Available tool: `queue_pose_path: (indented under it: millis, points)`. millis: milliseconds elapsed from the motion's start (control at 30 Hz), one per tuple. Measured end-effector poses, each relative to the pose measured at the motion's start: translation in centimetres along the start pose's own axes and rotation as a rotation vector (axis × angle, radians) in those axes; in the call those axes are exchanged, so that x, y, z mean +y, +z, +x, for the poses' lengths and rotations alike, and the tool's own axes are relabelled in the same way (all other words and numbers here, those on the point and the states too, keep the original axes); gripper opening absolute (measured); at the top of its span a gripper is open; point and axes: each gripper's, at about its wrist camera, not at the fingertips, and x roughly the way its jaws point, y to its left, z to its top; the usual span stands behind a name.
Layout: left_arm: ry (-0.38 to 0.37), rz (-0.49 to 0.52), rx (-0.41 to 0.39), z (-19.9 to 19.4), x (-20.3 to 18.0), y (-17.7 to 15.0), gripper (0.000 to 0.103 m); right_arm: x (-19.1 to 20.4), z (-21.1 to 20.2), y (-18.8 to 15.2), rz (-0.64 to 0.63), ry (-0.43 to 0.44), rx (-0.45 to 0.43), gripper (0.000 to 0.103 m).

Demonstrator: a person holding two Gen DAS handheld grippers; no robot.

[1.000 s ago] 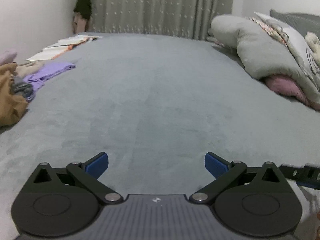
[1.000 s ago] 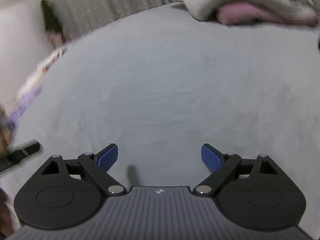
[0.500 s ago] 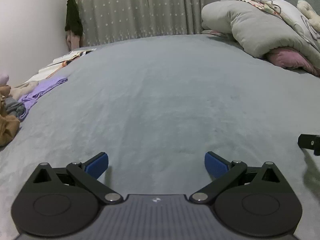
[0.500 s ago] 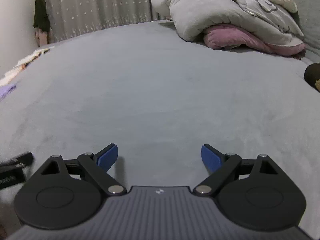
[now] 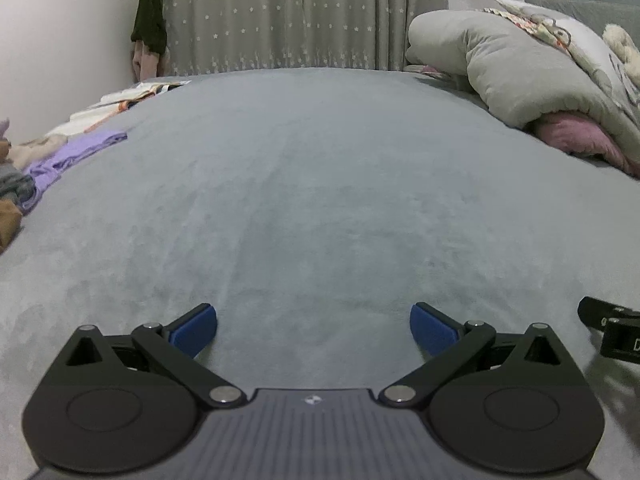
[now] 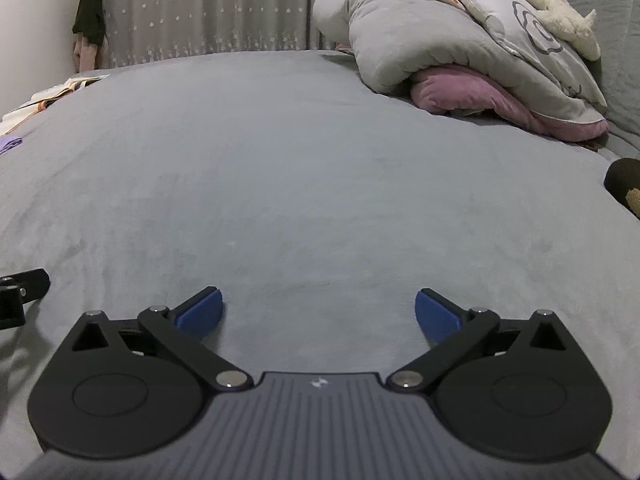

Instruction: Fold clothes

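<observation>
Your left gripper (image 5: 313, 330) stands wide, nothing between its blue pads; your right gripper (image 6: 319, 315) is opening, likewise empty, over the grey plush bedspread (image 6: 304, 168); only the left view shows the crumpled purple garment (image 5: 72, 156) at the bed's left edge; only the right shows the cream plush toy (image 6: 560, 12).

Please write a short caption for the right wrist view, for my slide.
Right gripper, jaws opening with nothing between them, low over bare grey bed cover; bedding pile behind.

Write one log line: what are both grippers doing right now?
left gripper: open, empty | right gripper: opening, empty | both over grey bedcover
</observation>
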Motion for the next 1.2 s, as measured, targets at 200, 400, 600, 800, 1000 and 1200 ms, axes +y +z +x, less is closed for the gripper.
queue_pose_path:
  millis: [200,400,600,800,1000,1200]
  points:
    - [0.001,0.003,0.000,0.1,-0.1,0.1,0.103,-0.1,-0.1,-0.2,0.009,0.006,-0.004,0.103]
    - [0.009,0.015,0.000,0.2,-0.3,0.1,0.103,0.1,0.0,-0.2,0.001,-0.002,-0.003,0.103]
    - [0.010,0.014,-0.001,0.2,-0.4,0.1,0.103,0.6,0.0,-0.3,-0.014,-0.018,-0.002,0.103]
    - [0.015,0.017,-0.001,0.1,-0.7,-0.1,0.103,0.7,0.0,-0.4,-0.015,-0.020,-0.002,0.103]
    - [0.018,0.015,-0.001,0.1,-1.0,-0.1,0.103,0.8,-0.1,-0.4,-0.019,-0.023,-0.002,0.103]
    - [0.021,0.015,-0.001,0.1,-1.1,-0.1,0.103,0.8,0.0,-0.4,-0.025,-0.026,-0.002,0.103]
